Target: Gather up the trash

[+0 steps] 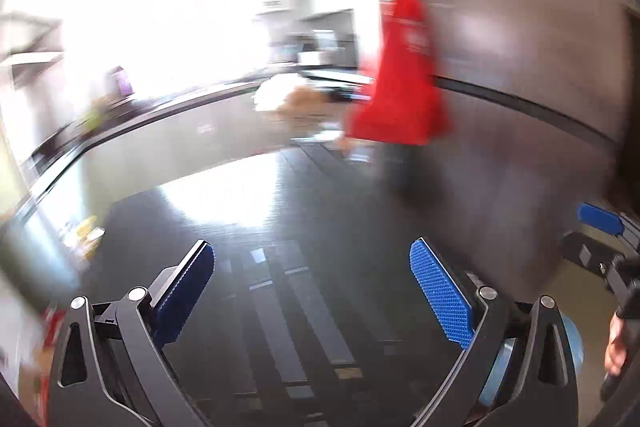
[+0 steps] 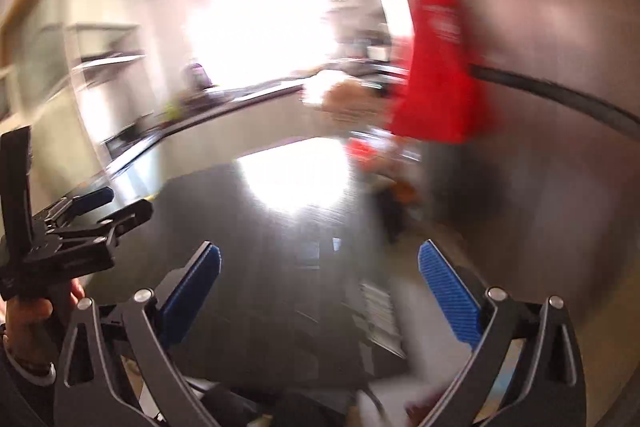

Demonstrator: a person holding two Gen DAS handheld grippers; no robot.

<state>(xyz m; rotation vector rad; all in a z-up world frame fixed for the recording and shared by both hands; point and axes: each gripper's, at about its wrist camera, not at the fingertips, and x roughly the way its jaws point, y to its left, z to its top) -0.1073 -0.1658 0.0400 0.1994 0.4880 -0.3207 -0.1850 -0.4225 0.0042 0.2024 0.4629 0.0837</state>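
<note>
Both views are smeared by motion. My left gripper (image 1: 312,247) is open over a dark glossy table (image 1: 280,211), with nothing between its blue pads. My right gripper (image 2: 320,249) is also open and empty above the same table (image 2: 256,227). The left gripper (image 2: 120,205) also shows at the left edge of the right wrist view, held by a hand (image 2: 28,323). At the table's far end lies a blurred heap of white and brown stuff (image 1: 288,99), with something red and white (image 2: 360,149) beside it. I cannot make out single pieces of trash.
A red cloth or bag (image 1: 404,67) hangs against the grey wall on the right. A dark counter (image 1: 160,107) curves along the left under a bright window. Yellow and red items (image 1: 86,235) sit blurred at the table's left edge. White paper (image 2: 400,403) lies near the front.
</note>
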